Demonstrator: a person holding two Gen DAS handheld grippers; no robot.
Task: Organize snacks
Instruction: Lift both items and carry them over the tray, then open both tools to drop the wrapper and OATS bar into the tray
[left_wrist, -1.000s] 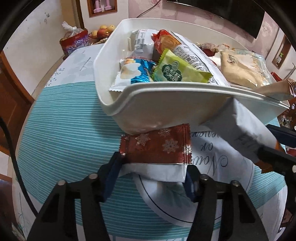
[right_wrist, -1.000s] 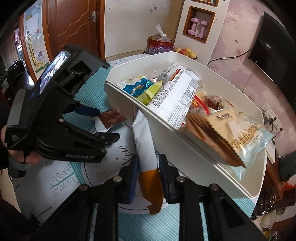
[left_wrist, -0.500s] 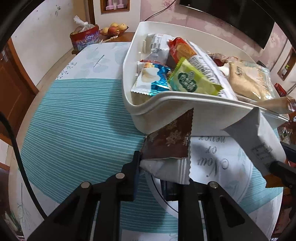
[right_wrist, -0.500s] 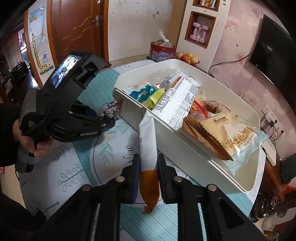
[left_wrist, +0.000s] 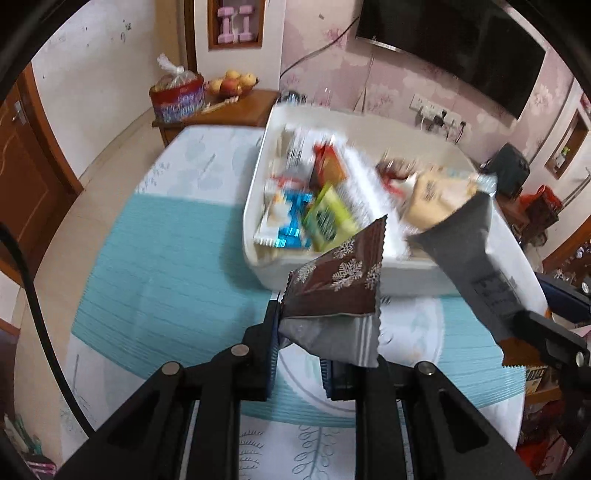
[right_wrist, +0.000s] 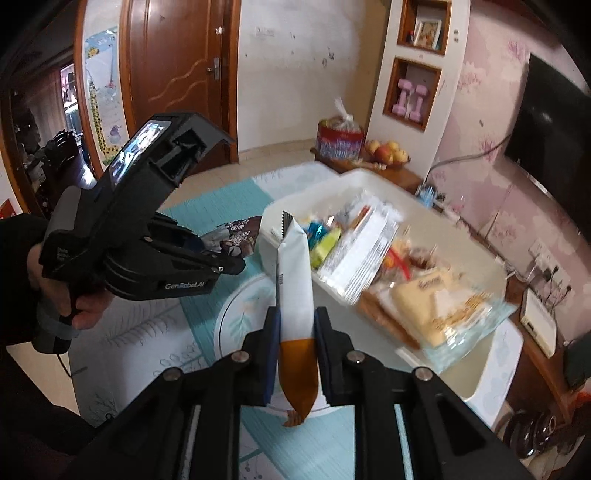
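Counts: two grippers, left gripper (left_wrist: 299, 354) and right gripper (right_wrist: 295, 343), one snack packet in each. One white bin (left_wrist: 332, 273) with blurred packets, number unclear. Two pink dumbbells (right_wrist: 408, 98), one TV (left_wrist: 461, 48).

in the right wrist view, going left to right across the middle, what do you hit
hand → left gripper → brown snowflake packet → white and orange packet → white bin with snacks
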